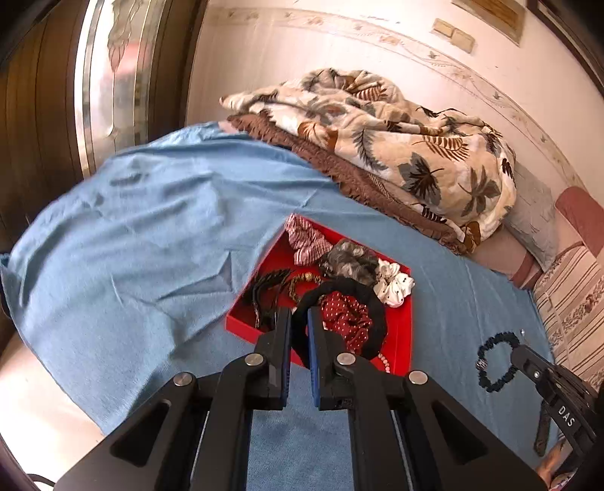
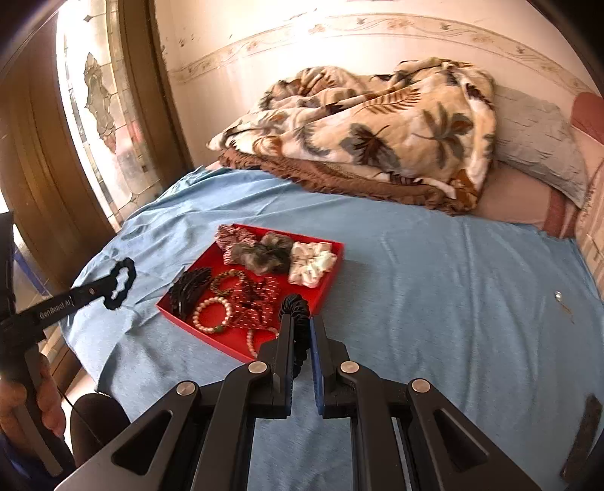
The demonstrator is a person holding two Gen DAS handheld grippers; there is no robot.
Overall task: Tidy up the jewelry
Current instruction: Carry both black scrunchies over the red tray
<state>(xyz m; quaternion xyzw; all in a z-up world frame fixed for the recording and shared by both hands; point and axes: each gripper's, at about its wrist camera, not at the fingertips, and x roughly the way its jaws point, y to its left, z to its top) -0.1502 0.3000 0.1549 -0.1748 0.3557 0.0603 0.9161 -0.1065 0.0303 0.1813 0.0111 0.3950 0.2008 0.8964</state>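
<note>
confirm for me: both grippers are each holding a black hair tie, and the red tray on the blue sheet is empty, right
Not quite. The left gripper and right gripper do each hold a black hair tie, and the red tray does sit on the blue sheet, but it is not empty: the right wrist view shows scrunchies and a pearl bracelet inside.

Blue sheet [image 2: 434, 272] covers the bed under and ahead of both tools. Leaf-print blanket [image 2: 377, 128] bunched far ahead, against the wall [image 2: 264, 22], lying on a brown fringed throw [image 2: 339, 177]. Grey pillow [image 2: 536, 143] ahead-right of it. Patterned glass door [image 2: 94, 113] in a wooden frame, ahead-left. Striped cushion [image 1: 570, 298] at far right.
</note>
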